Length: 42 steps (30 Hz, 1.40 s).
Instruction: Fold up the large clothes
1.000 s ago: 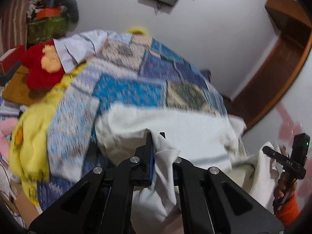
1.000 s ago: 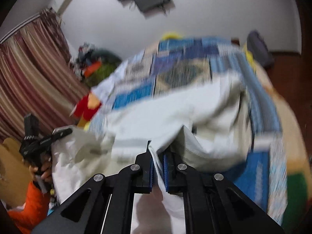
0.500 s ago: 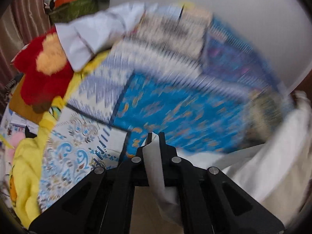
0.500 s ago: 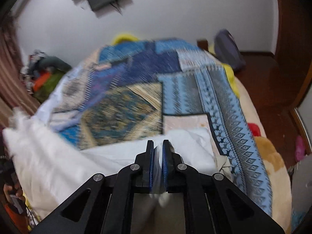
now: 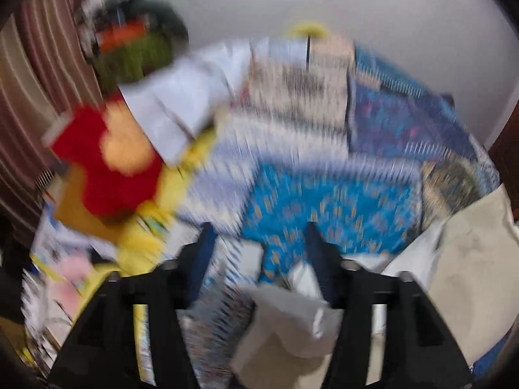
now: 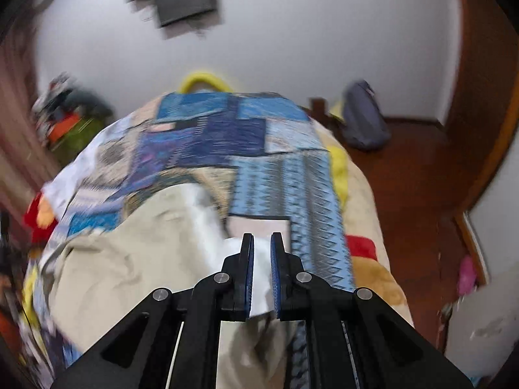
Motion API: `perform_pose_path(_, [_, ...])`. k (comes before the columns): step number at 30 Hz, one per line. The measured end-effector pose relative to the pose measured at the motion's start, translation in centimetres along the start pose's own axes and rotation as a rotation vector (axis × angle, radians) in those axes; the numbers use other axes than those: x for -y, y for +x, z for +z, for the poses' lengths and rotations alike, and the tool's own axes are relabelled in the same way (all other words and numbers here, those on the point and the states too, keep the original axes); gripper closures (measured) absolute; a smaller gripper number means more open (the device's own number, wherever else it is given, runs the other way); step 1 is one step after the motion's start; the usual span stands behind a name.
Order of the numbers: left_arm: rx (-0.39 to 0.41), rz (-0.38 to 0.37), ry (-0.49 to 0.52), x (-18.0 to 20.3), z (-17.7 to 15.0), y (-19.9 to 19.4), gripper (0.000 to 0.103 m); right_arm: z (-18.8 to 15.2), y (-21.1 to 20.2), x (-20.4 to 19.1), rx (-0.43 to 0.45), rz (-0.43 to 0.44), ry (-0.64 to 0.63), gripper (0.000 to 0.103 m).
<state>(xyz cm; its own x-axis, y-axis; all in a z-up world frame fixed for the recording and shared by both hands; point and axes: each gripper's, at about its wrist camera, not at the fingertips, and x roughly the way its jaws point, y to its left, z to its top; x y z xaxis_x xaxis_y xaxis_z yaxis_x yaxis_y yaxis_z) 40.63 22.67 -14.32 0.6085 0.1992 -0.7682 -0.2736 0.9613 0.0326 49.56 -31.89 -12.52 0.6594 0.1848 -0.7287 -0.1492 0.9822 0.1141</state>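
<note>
A large cream-white garment (image 6: 129, 259) lies crumpled on the blue patchwork bedspread (image 6: 227, 136). My right gripper (image 6: 259, 243) is shut on a white fold of it, low over the bed's near end. In the blurred left wrist view my left gripper (image 5: 259, 236) is open, fingers wide apart, and a loose corner of the garment (image 5: 292, 317) lies below and between them. More of the garment (image 5: 470, 275) lies at the right of that view.
A red and yellow plush toy (image 5: 107, 162) and a pale folded shirt (image 5: 181, 107) lie on the bed's left side. Striped curtains (image 5: 29, 81) hang at the left. A grey bag (image 6: 363, 120) stands on the wooden floor right of the bed.
My left gripper has opened and let go of the garment, which has dropped onto the bed. My right gripper has stayed shut on the cloth as the garment settled over the bedspread.
</note>
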Motion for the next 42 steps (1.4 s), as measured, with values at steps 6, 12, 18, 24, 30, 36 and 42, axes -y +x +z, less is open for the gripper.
perform_pose_path(6, [0.052,-0.128,0.091,1.7,0.6,-4.7,0.025,-0.9,-0.6,-9.3,-0.019,0.140,-0.218,0.097])
perform_pose_path(12, [-0.118,-0.297,0.265,7.2,-5.6,-2.1,0.022,-3.1,2.6,-17.3,-0.094,0.265,-0.342,0.097])
perform_pose_path(18, [-0.207,-0.234,0.412,11.2,-10.0,3.7,0.022,-6.9,8.8,-20.6,-0.270,0.223,-0.463,0.097])
perform_pose_path(24, [-0.191,-0.090,0.207,6.3,-4.1,9.5,0.022,-8.1,10.3,-16.0,-0.280,0.186,-0.437,0.097])
perform_pose_path(30, [-0.204,0.245,0.142,1.8,-0.9,14.1,0.025,-6.8,9.9,-9.1,-0.263,0.050,-0.293,0.097])
perform_pose_path(36, [-0.155,0.146,-0.021,-3.3,1.1,9.9,0.027,-6.0,8.6,-4.7,-0.243,-0.023,-0.220,0.097])
perform_pose_path(42, [-0.079,-0.065,0.120,1.5,-0.2,2.8,0.026,-3.8,5.3,-6.9,-0.167,0.049,-0.195,0.097])
